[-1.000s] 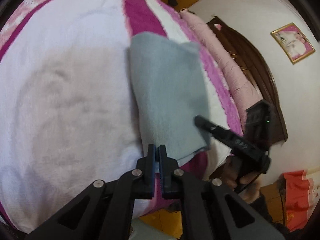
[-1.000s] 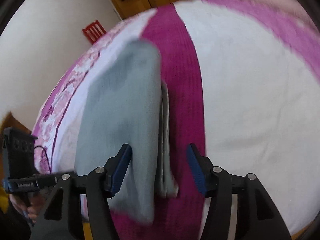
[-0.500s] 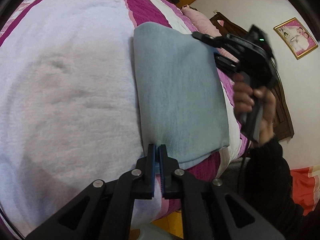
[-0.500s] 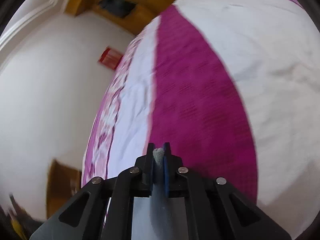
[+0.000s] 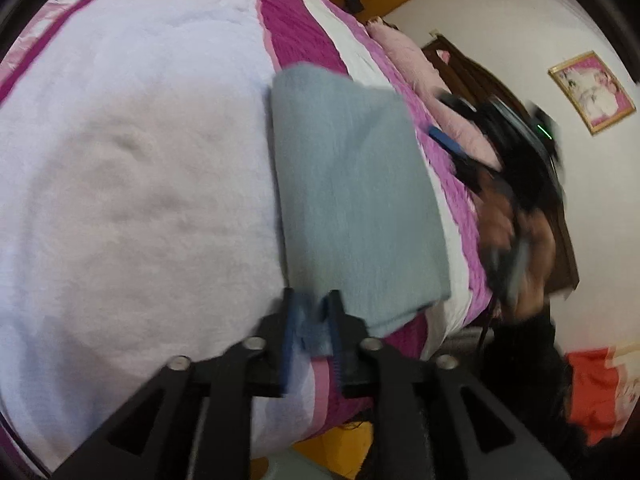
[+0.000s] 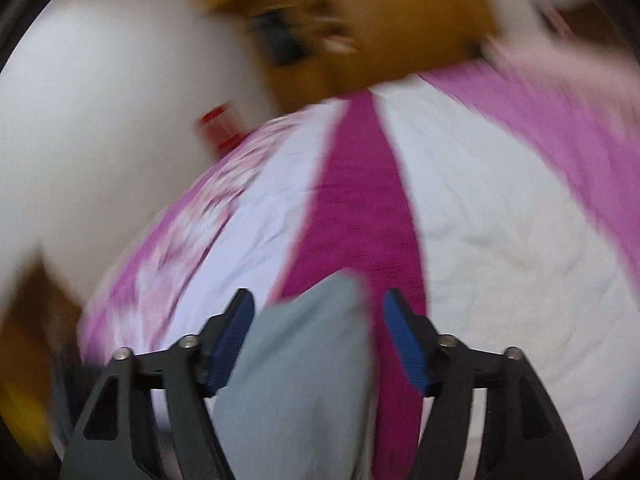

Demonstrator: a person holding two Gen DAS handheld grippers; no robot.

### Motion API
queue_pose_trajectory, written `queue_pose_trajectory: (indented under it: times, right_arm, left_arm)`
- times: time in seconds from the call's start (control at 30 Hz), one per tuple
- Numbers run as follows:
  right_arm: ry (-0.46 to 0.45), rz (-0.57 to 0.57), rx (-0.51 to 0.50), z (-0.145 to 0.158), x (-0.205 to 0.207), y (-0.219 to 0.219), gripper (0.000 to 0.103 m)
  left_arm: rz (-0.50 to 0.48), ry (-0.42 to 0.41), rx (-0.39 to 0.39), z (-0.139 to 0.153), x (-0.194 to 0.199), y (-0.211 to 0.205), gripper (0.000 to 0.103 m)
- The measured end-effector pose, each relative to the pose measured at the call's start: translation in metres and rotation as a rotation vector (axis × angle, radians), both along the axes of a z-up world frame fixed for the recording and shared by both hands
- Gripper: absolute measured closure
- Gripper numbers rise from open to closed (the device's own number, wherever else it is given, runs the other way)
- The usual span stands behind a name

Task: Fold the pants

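Observation:
The grey pants (image 5: 352, 200) lie folded into a long rectangle on the bed. In the left wrist view my left gripper (image 5: 314, 330) sits at the near corner of the pants, its jaws a little apart with a bit of grey cloth between them; the view is blurred. My right gripper (image 5: 452, 148) shows there at the pants' far right edge, held by a hand. In the right wrist view the right gripper (image 6: 318, 340) is open, its blue pads (image 6: 406, 344) on either side of the pants' end (image 6: 304, 372), not touching it.
The bed (image 5: 120, 168) has a white cover with magenta stripes (image 6: 360, 208). A pink pillow (image 5: 404, 56) and a dark wooden headboard (image 5: 472, 76) lie at the far right. The bed's edge and an orange floor (image 5: 344, 440) are below the left gripper. A red cloth (image 5: 596, 392) is at lower right.
My right gripper was shut on the pants' end and has opened, letting go. My left gripper's jaws have parted slightly. Both views are now blurred by motion.

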State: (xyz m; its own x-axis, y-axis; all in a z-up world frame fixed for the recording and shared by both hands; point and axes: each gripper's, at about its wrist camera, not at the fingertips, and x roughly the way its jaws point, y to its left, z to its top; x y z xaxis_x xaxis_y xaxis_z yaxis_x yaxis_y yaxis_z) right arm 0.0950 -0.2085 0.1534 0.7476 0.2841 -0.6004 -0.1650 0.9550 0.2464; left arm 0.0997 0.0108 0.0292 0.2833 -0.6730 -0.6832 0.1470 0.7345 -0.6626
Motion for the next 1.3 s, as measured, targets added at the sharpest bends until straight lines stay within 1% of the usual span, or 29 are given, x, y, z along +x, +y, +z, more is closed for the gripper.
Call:
queue_pose_trajectory:
  times: [0.03, 0.07, 0.13, 0.17, 0.2, 0.27, 0.33, 0.37, 0.4, 0.43, 0.47, 0.5, 0.53, 0.57, 0.6, 0.63, 0.67, 0.7, 0.73, 0.77, 0.9, 0.97, 1.0, 1.03, 1.07, 1.1, 1.13, 1.2, 1.3]
  right_arm:
    - [-0.024, 0.086, -0.137, 0.0, -0.022, 0.034, 0.033]
    - [-0.036, 0.122, -0.235, -0.004, -0.037, 0.051, 0.033]
    - [-0.11, 0.157, -0.577, -0.031, -0.077, 0.107, 0.033]
    - [-0.134, 0.167, -0.684, -0.046, -0.09, 0.123, 0.033]
    - [-0.146, 0.224, -0.808, -0.068, -0.104, 0.146, 0.033]
    - [-0.147, 0.324, -0.917, -0.099, -0.118, 0.176, 0.033]
    - [-0.16, 0.368, -0.988, -0.124, -0.125, 0.2, 0.033]
    - [-0.179, 0.362, -1.021, -0.132, -0.125, 0.208, 0.033]
    - [-0.21, 0.331, -1.084, -0.142, -0.122, 0.214, 0.033]
    - [-0.258, 0.276, -1.209, -0.157, -0.118, 0.219, 0.033]
    - [-0.291, 0.239, -1.296, -0.166, -0.114, 0.222, 0.034]
    - [-0.299, 0.229, -1.316, -0.17, -0.111, 0.221, 0.035]
    - [-0.285, 0.221, -1.288, -0.168, -0.109, 0.219, 0.044]
    - [-0.25, 0.212, -1.247, -0.165, -0.106, 0.217, 0.056]
    - [-0.234, 0.215, -1.24, -0.167, -0.104, 0.217, 0.062]
    - [-0.225, 0.221, -1.256, -0.17, -0.104, 0.218, 0.065]
    - [-0.239, 0.237, -1.284, -0.173, -0.106, 0.22, 0.073]
    - [-0.245, 0.245, -1.295, -0.175, -0.108, 0.221, 0.075]
    - [-0.249, 0.252, -1.307, -0.176, -0.109, 0.223, 0.08]
    - [-0.247, 0.256, -1.306, -0.176, -0.109, 0.223, 0.082]
    - [-0.246, 0.262, -1.279, -0.166, -0.109, 0.226, 0.085]
    - [-0.254, 0.259, -1.256, -0.159, -0.106, 0.225, 0.086]
    - [-0.262, 0.255, -1.244, -0.156, -0.104, 0.224, 0.086]
    - [-0.266, 0.255, -1.222, -0.152, -0.102, 0.224, 0.086]
    - [-0.258, 0.26, -1.182, -0.146, -0.101, 0.223, 0.086]
    - [-0.251, 0.266, -1.153, -0.141, -0.097, 0.221, 0.087]
    - [-0.252, 0.271, -1.122, -0.134, -0.096, 0.221, 0.087]
    - [-0.264, 0.284, -1.072, -0.121, -0.094, 0.221, 0.087]
    - [-0.292, 0.309, -0.942, -0.088, -0.099, 0.221, 0.087]
  left_arm:
    - [0.023, -0.012, -0.015, 0.004, 0.002, 0.006, 0.081]
    - [0.046, -0.022, -0.035, 0.009, 0.006, 0.014, 0.08]
    - [0.084, -0.014, -0.089, 0.012, 0.018, 0.03, 0.074]
    - [0.092, -0.001, -0.112, 0.011, 0.024, 0.035, 0.074]
    - [0.105, 0.014, -0.131, 0.01, 0.03, 0.041, 0.074]
    - [0.169, 0.046, -0.166, 0.006, 0.039, 0.055, 0.074]
    - [0.203, 0.069, -0.193, 0.002, 0.045, 0.061, 0.074]
    - [0.211, 0.08, -0.197, -0.001, 0.048, 0.062, 0.074]
    - [0.213, 0.087, -0.193, -0.002, 0.051, 0.062, 0.074]
    - [0.21, 0.094, -0.181, -0.003, 0.056, 0.059, 0.074]
    - [0.203, 0.097, -0.159, -0.005, 0.057, 0.055, 0.074]
    - [0.193, 0.099, -0.146, -0.007, 0.057, 0.053, 0.074]
    - [0.18, 0.103, -0.135, -0.008, 0.06, 0.048, 0.074]
    - [0.156, 0.109, -0.135, -0.01, 0.065, 0.042, 0.074]
    - [0.133, 0.116, -0.153, -0.013, 0.069, 0.04, 0.07]
    - [0.11, 0.127, -0.195, -0.017, 0.074, 0.039, 0.057]
    - [0.093, 0.137, -0.239, -0.021, 0.078, 0.036, 0.047]
    - [0.079, 0.148, -0.283, -0.025, 0.083, 0.033, 0.032]
    - [0.071, 0.157, -0.315, -0.03, 0.09, 0.031, 0.03]
    - [0.078, 0.16, -0.325, -0.034, 0.096, 0.028, 0.03]
    - [0.116, 0.15, -0.335, -0.03, 0.106, 0.02, 0.03]
    - [0.127, 0.137, -0.357, -0.03, 0.11, 0.017, 0.032]
    - [0.129, 0.135, -0.372, -0.031, 0.112, 0.016, 0.04]
    - [0.123, 0.134, -0.387, -0.032, 0.114, 0.015, 0.056]
    - [0.113, 0.139, -0.381, -0.034, 0.118, 0.013, 0.063]
    - [0.109, 0.138, -0.371, -0.037, 0.125, 0.012, 0.076]
    - [0.108, 0.139, -0.368, -0.039, 0.127, 0.011, 0.083]
    - [0.121, 0.147, -0.396, -0.042, 0.127, 0.017, 0.086]
    - [0.148, 0.111, -0.408, -0.025, 0.123, 0.027, 0.087]
